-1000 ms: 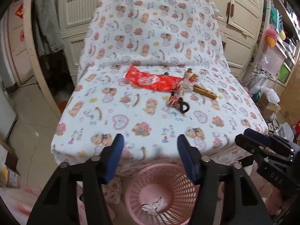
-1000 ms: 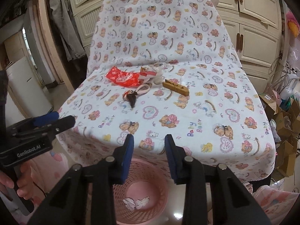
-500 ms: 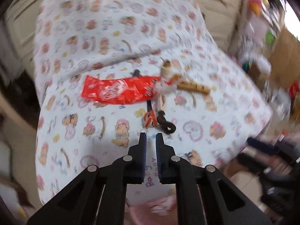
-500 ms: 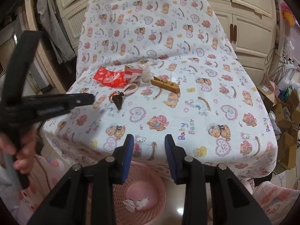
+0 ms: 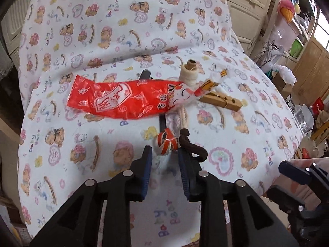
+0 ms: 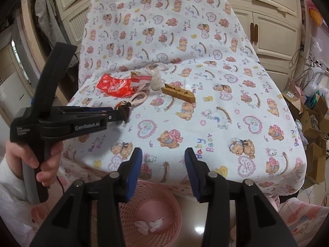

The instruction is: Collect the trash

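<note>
Nearest, under the table edge: pink mesh basket (image 6: 153, 212) on the floor, white crumpled scraps (image 6: 149, 225) already lying in its bottom.

Right gripper (image 6: 163, 154) hovered over the basket and the near table edge, jaws parted, having just been opening, nothing between them.

Table covered with a bear-print cloth (image 5: 226, 135); same cloth ran up over whatever stood behind.

Left gripper (image 5: 164, 153) was out over the cloth, pointing down at the clutter. Jaws stood narrowly apart, having just opened a bit from almost shut. Small crumpled red-and-white wrapper (image 5: 166, 141) sat right at the fingertips, just ahead of the gap; pads didn't look pressed on it, so not gripped. Dark brown cord (image 5: 191, 144) lay against the right fingertip. In the right wrist view a hand (image 6: 30, 160) in a white sleeve held that gripper's handle.

Behind that, a braided white rope (image 5: 184, 118) and a black rod (image 5: 162, 123) ran under the big wrapper.

Long red snack wrapper (image 5: 123, 98) lay flat across mid-table, untouched. Wooden clothespin (image 5: 222, 100) to its right, its tip close to the wrapper's end, contact unclear. Spool of white thread (image 5: 189, 72) stood upright just behind the wrapper.

Farthest: cream cabinet doors (image 6: 273, 28).
</note>
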{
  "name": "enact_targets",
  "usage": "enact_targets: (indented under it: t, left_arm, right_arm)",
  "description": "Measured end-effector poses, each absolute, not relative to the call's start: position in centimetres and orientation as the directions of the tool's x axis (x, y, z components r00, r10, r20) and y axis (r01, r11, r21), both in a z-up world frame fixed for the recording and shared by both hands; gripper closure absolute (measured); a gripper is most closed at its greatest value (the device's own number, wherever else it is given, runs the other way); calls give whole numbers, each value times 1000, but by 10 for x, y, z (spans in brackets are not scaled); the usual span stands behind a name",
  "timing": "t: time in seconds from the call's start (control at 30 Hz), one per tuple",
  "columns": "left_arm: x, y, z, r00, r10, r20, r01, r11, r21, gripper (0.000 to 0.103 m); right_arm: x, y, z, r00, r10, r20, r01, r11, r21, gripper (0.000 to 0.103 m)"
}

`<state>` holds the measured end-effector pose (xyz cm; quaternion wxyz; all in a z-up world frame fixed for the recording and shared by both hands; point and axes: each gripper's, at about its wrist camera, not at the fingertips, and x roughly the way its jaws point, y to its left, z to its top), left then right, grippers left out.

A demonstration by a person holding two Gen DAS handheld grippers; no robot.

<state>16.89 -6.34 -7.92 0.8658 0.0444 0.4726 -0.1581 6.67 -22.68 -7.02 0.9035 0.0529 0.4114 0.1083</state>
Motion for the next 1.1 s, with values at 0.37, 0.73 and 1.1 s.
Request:
enact_targets:
  t: [0.37,0.73,1.1]
  left_arm:
    - [135,-30,-56,505,-260,-823,272,953,-134,96]
    - [125,6,-54,505,-238,-829,172,970,-174,96]
    - [126,4,-45,553,-218,-804,153,975,-159,96]
  right_arm:
    - [71,-220,-77,632,222,-742,-137,975,175,62]
    - [85,-196,-71,644,244,-725,-182,969,165,62]
    - [127,-191,-73,659,277,-700,-157,960,232,72]
